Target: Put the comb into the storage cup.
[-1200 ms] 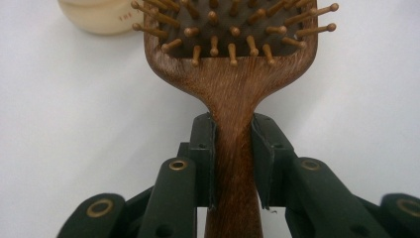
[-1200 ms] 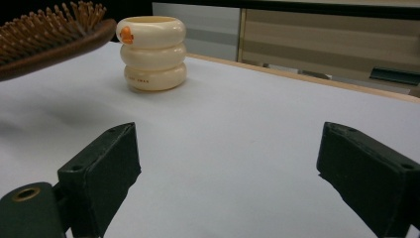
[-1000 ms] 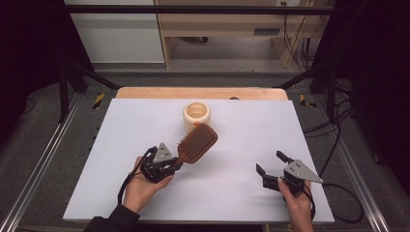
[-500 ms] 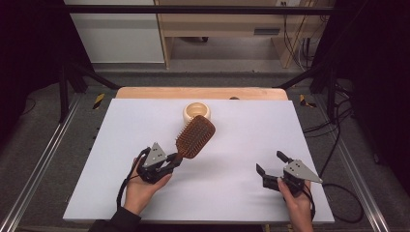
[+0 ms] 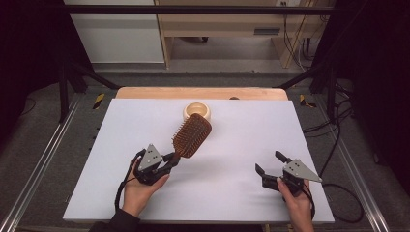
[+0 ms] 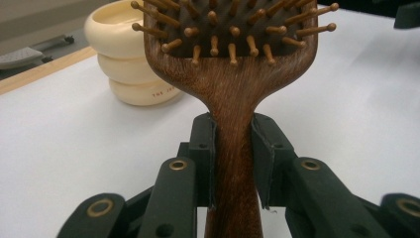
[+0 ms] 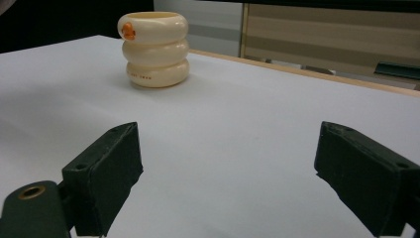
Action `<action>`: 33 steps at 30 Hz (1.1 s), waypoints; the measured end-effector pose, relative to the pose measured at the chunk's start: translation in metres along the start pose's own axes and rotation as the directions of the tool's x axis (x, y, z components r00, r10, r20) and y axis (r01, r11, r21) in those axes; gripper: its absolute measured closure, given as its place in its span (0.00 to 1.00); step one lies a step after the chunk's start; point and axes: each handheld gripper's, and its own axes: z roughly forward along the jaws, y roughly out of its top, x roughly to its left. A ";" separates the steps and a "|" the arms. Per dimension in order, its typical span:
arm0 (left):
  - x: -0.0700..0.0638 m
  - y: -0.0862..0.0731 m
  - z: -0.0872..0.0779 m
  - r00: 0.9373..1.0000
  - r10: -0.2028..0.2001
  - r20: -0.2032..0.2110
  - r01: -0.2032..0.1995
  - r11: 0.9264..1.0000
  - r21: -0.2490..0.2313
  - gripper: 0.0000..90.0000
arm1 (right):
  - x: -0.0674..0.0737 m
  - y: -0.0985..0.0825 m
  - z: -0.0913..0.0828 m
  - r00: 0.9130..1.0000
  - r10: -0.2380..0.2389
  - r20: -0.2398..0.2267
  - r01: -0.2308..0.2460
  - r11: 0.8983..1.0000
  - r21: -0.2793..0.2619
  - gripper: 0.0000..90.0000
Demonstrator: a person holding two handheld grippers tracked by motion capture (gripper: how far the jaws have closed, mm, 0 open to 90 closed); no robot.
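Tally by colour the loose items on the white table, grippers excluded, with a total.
Brown: 1, the wooden hairbrush, its handle clamped in the left gripper
Cream: 1, the ribbed cup standing at the far side of the table
Total: 2

1. The cream ribbed holder (image 6: 130,59) carries one line of small reddish-brown capital letters on its lowest ring. In the left gripper view the line begins "THE", and the wooden hairbrush (image 6: 233,74) covers what follows.
2. In the right gripper view the same line of print sits low on the holder's side, too small to read.
3. An orange mark (image 7: 128,31) sits at the holder's rim; whether it is a logo or a figure cannot be told.
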 end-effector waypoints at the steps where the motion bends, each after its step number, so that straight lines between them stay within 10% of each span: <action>1: 0.001 -0.001 -0.001 1.000 0.000 -0.004 0.000 1.000 -0.003 0.81 | 0.001 0.001 0.000 1.000 0.002 -0.003 -0.002 1.000 -0.002 0.12; 17: 0.006 -0.012 -0.006 0.999 -0.010 -0.039 0.008 0.999 -0.048 0.81 | 0.023 0.015 0.010 0.998 0.051 -0.036 -0.050 0.999 0.009 0.08; 33: 0.005 -0.022 -0.005 0.998 -0.015 -0.061 0.011 0.998 -0.059 0.81 | 0.091 0.081 0.050 0.983 0.024 -0.184 -0.015 0.999 0.051 0.07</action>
